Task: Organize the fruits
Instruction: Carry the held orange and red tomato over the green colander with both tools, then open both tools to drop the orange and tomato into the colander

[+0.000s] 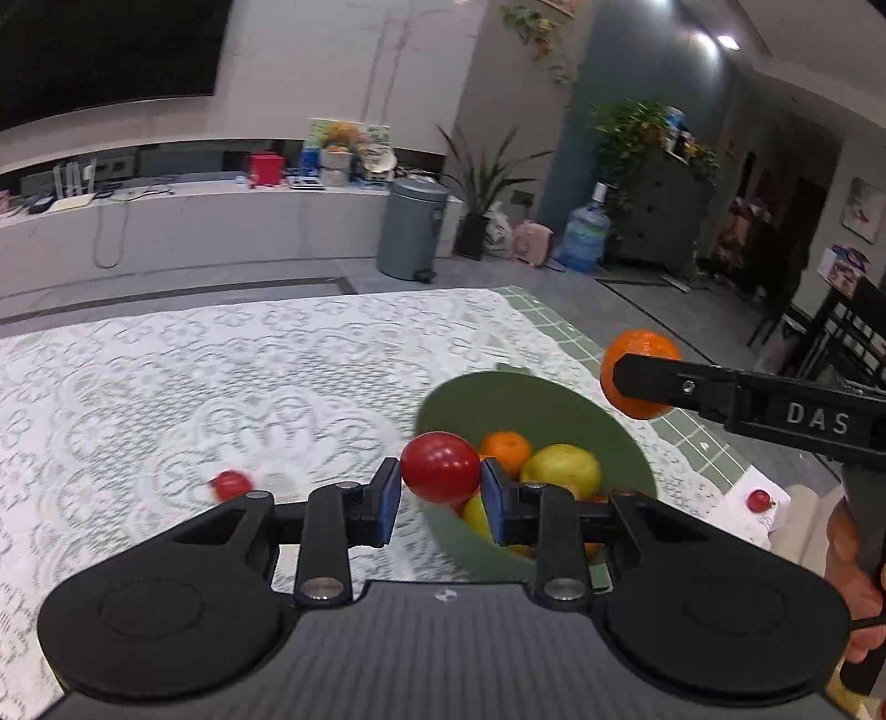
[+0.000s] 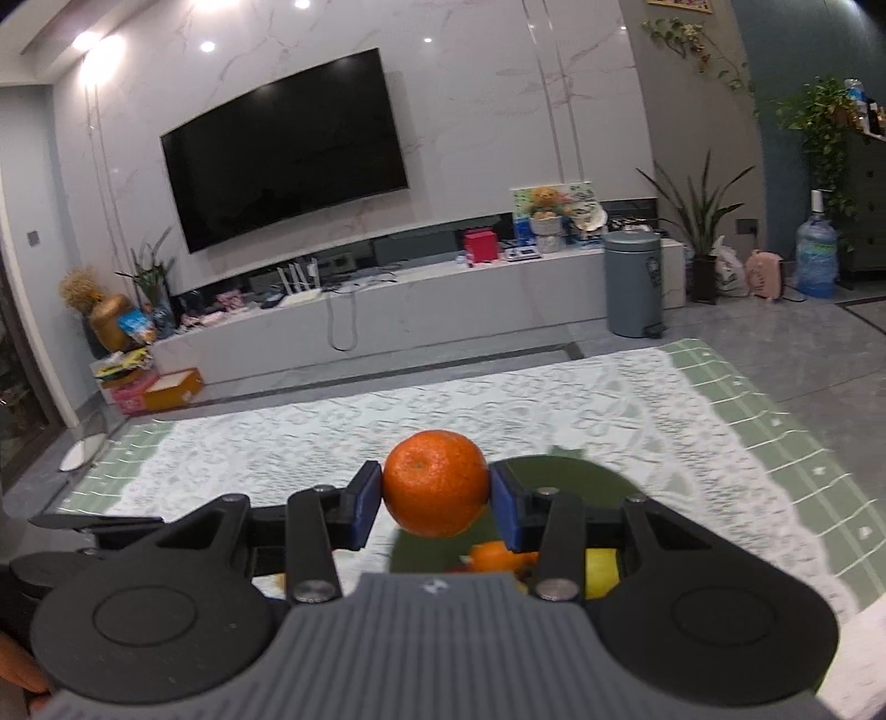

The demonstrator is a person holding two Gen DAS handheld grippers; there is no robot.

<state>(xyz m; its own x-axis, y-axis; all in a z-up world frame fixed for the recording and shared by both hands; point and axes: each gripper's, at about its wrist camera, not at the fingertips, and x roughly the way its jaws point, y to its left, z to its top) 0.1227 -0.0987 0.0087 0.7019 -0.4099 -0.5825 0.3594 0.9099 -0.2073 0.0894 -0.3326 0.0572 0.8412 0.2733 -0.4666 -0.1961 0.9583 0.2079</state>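
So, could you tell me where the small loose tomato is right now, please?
In the left wrist view, the loose tomato lies on the lace cloth, left of the green bowl and just beyond the left hand-held gripper.

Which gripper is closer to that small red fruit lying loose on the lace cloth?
Left. The left gripper, shut on a red tomato, hangs just right of the small red fruit. The right gripper, shut on an orange, is beyond the green bowl.

Marble wall with black television [image 2: 285, 149], long white console [image 2: 421, 310], grey bin [image 2: 632, 282], potted plants [image 2: 700, 221], ceiling spotlights [image 2: 207, 46]
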